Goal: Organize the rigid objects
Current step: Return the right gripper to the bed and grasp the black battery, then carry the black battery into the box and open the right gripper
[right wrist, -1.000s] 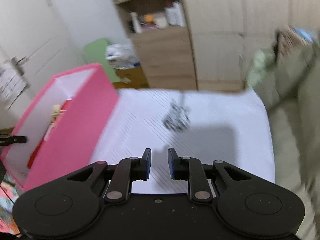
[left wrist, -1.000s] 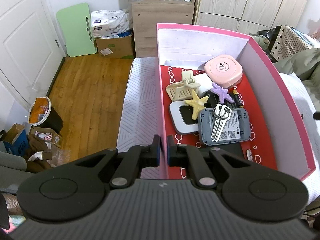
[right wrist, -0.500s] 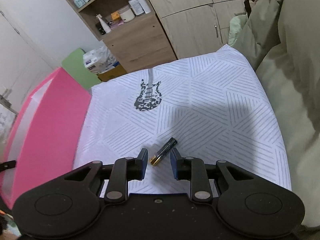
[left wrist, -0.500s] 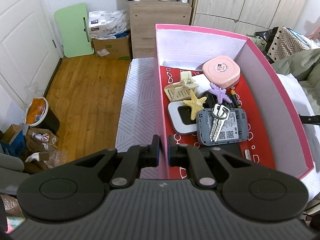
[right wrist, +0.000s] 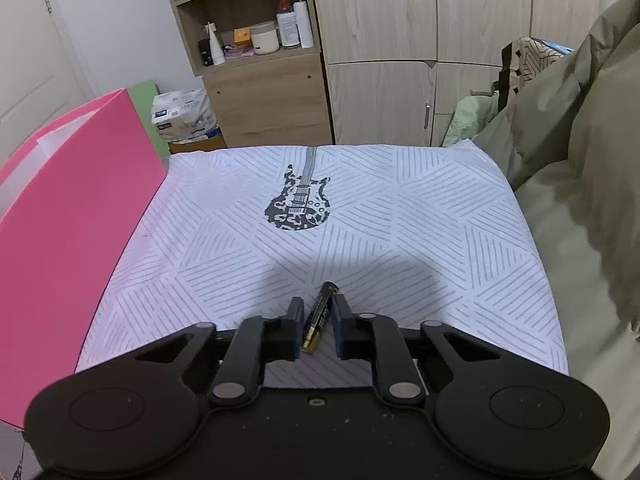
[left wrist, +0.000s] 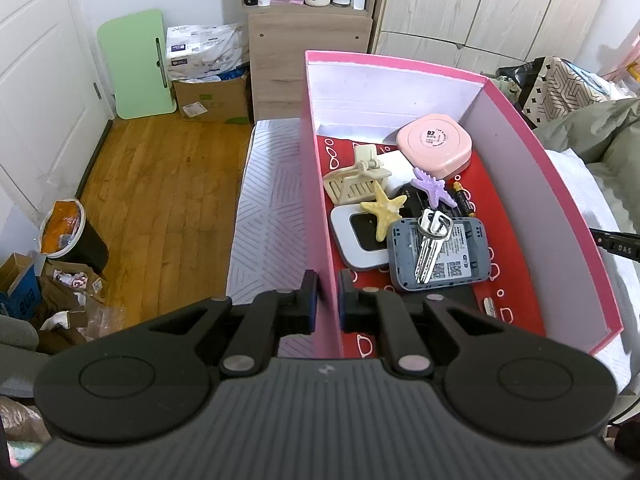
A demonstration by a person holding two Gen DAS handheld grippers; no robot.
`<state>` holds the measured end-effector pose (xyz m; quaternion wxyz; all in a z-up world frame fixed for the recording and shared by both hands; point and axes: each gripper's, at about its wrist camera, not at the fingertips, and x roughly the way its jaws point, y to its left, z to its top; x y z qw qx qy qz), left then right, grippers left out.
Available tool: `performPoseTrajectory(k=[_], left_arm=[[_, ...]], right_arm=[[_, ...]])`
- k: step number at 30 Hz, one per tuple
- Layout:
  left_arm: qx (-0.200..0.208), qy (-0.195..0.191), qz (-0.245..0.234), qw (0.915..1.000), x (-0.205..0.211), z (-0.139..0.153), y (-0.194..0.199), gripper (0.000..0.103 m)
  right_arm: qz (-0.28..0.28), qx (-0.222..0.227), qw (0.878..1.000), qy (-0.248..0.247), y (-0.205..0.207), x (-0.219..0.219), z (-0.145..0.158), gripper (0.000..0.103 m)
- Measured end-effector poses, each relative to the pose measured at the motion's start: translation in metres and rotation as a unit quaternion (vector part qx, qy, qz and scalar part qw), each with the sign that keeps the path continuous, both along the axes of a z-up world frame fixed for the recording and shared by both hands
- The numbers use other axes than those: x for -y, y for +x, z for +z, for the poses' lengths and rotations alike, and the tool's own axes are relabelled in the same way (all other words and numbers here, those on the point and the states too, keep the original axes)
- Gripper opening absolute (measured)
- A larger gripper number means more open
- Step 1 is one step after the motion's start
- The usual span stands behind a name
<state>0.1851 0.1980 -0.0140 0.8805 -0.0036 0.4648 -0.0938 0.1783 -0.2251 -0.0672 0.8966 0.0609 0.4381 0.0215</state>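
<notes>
My left gripper point(left wrist: 327, 303) is shut on the near left wall of the pink box point(left wrist: 316, 184). Inside the box lie a pink case point(left wrist: 434, 143), a beige hair clip point(left wrist: 356, 181), a yellow starfish point(left wrist: 384, 208), a purple starfish point(left wrist: 432, 187), a battery point(left wrist: 464, 200), keys point(left wrist: 430, 240) on a grey device point(left wrist: 440, 254) and a white device point(left wrist: 356, 240). My right gripper point(right wrist: 317, 328) is open, its fingers on either side of a black battery point(right wrist: 319, 317) lying on the white bedsheet point(right wrist: 400, 220). The pink box point(right wrist: 68, 216) stands to its left.
A guitar print point(right wrist: 298, 200) marks the sheet ahead. An olive blanket point(right wrist: 584, 208) is piled on the right. A wooden shelf unit point(right wrist: 260, 80) and wardrobe point(right wrist: 420, 40) stand behind the bed. A bin point(left wrist: 68, 236) and cartons sit on the wooden floor at left.
My right gripper has swung to the right over the sheet and come down around the battery, which now lies between its fingers. My left gripper still holds the box wall.
</notes>
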Motion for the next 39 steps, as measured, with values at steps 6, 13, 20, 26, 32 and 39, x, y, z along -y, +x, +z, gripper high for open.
performPoseTrajectory(k=[6, 13, 20, 26, 32, 39], left_arm=[[0.000, -0.008, -0.002, 1.0000, -0.004, 0.000, 0.001, 0.010], [0.000, -0.009, -0.002, 1.0000, -0.004, 0.000, 0.001, 0.010], [0.003, -0.008, 0.000, 1.0000, -0.004, 0.001, 0.001, 0.010], [0.004, -0.004, -0.001, 1.0000, -0.004, 0.001, 0.002, 0.011], [0.011, 0.003, -0.001, 0.9999, -0.004, 0.001, 0.000, 0.013], [0.016, 0.002, -0.003, 0.9999, -0.003, 0.000, 0.000, 0.015]], right_arm=[[-0.002, 0.000, 1.000, 0.015, -0.005, -0.005, 0.000, 0.012], [0.006, -0.001, 1.000, 0.019, -0.007, -0.011, -0.001, 0.012], [0.012, 0.007, 1.000, 0.018, -0.009, -0.014, 0.006, 0.012], [0.050, 0.026, 0.996, 0.074, -0.017, -0.022, 0.035, 0.012], [0.146, 0.082, 0.978, 0.121, -0.022, -0.058, 0.089, 0.012], [0.295, 0.072, 0.942, 0.142, -0.023, -0.125, 0.113, 0.012]])
